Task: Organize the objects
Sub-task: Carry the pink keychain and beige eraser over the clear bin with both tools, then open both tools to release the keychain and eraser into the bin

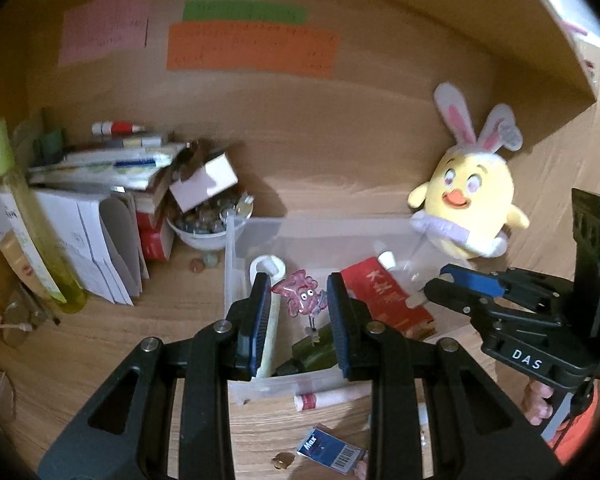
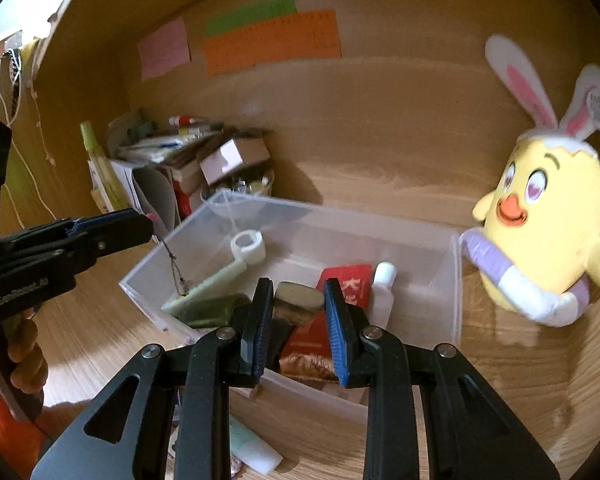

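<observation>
My left tongs [image 1: 298,286] are pinching the pink charm [image 1: 302,296] and dangling it over the clear box [image 2: 456,280] near the worktop's [image 1: 100,340] back edge. My right tongs [image 2: 298,288] are gripping a small dark block [image 2: 300,300].

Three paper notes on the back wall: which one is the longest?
The orange note, the lowest of the three. It runs wider than the green note stacked directly above it and the pink note off to their left.

Wooden desk [image 1: 120,344], wood back panel [image 1: 340,128], dim light
</observation>
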`<state>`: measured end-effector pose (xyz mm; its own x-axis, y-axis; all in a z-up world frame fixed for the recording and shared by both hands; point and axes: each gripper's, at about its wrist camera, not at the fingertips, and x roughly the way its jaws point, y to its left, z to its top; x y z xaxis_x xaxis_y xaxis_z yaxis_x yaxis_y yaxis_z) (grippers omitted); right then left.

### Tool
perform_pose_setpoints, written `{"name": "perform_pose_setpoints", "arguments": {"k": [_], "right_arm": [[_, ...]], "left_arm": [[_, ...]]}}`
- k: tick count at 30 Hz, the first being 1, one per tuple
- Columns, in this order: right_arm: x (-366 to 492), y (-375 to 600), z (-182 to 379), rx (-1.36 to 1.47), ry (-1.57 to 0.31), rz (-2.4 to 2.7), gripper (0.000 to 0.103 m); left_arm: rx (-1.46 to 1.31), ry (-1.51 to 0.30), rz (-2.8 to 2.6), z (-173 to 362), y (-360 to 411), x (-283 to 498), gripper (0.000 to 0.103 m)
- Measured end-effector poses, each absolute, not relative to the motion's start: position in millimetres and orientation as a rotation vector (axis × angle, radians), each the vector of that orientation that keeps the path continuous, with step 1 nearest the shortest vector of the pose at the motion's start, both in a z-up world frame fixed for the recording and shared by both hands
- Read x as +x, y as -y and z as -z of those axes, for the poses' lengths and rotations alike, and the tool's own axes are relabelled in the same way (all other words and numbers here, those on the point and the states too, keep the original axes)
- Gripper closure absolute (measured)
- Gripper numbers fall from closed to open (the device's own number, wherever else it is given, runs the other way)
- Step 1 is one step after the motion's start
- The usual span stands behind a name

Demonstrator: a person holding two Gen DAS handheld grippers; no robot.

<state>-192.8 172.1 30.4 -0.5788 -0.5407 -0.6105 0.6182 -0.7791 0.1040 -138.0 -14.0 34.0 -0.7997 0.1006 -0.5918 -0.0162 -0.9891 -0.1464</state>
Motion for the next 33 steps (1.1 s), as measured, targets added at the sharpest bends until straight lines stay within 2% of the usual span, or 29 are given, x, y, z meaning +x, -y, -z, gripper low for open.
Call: {"name": "perform_pose_setpoints", "arguments": {"k": [10, 17, 19, 22, 27, 31, 33], "right_arm": [[-213.5, -163.7, -3.2, 0.977, -0.232, 2.342, 0.079], [-212.9, -159.7, -1.0, 0.966, -0.275, 2.363, 0.079], [-210.8, -157.4, -0.3, 0.953, -0.293, 2.381, 0.076], [-208.0, -156.8, -0.9, 0.946, -0.307, 2.396, 0.066], [-200.1, -160.3, -10.4, 0.907, -0.293, 2.417, 0.057], [-188.7, -161.8, -20.6, 0.861, -0.29, 2.419, 0.052], [-180.5, -163.2, -25.1, 0.844, -0.288, 2.401, 0.039]], "left_arm": [[-1.093, 0.224, -2.859, -2.6, 17.1, -158.3, 0.074], [-1.134, 0.23, -2.828, 3.9, 18.6, -161.2, 0.075], [-1.129, 0.225, -2.827, 2.5, 18.2, -159.1, 0.075], [-1.118, 0.226, -2.822, -0.8, 18.5, -154.6, 0.074], [-1.092, 0.231, -2.827, -9.1, 20.4, -143.6, 0.055], [-1.054, 0.22, -2.842, -18.2, 23.0, -130.4, 0.044], [-1.037, 0.205, -2.856, -22.3, 24.7, -122.6, 0.042]]}}
